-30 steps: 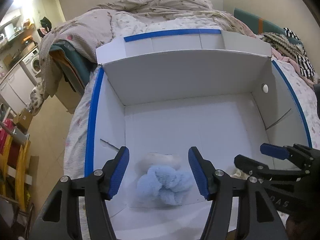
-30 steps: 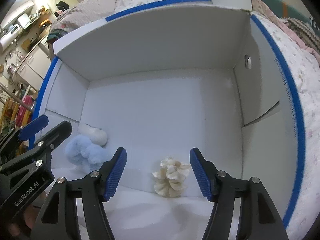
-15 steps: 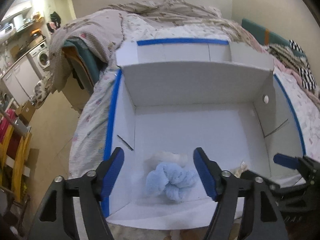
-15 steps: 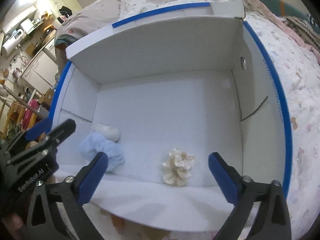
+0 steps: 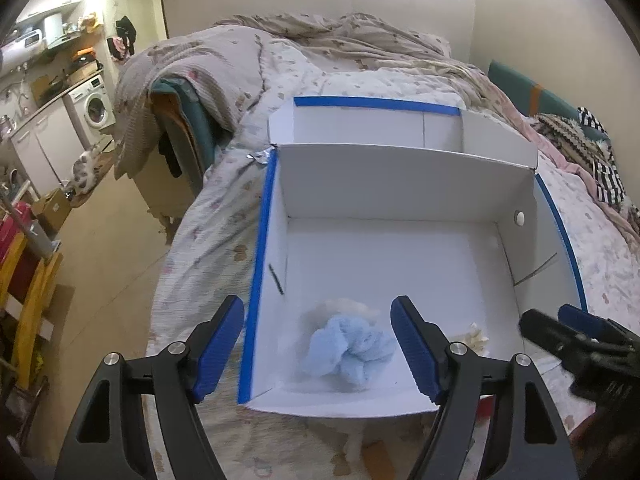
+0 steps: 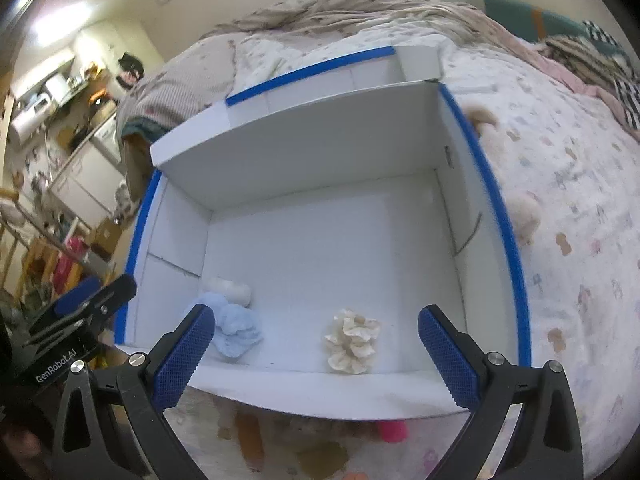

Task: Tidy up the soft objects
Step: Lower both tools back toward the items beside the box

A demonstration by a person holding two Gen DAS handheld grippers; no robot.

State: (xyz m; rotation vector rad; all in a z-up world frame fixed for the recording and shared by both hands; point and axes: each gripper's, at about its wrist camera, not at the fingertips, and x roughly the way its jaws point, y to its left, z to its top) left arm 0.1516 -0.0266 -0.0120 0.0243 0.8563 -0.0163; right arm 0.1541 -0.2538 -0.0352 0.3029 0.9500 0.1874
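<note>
Near the box's (image 5: 280, 216) front left corner lies a blue scrunchie (image 5: 350, 350), touching a white one (image 5: 348, 306) just behind it; a cream scrunchie (image 6: 352, 340) sits apart, by the front wall. Above the front edge, the left gripper (image 5: 318, 350) has its fingers (image 5: 218, 346) opening, nothing between them, the blue scrunchie below. Beside it, the right gripper (image 6: 316, 356) hangs with fingers (image 6: 448, 360) spread wide and empty. Under the box is a bed (image 6: 560, 168) with a floral cover.
</note>
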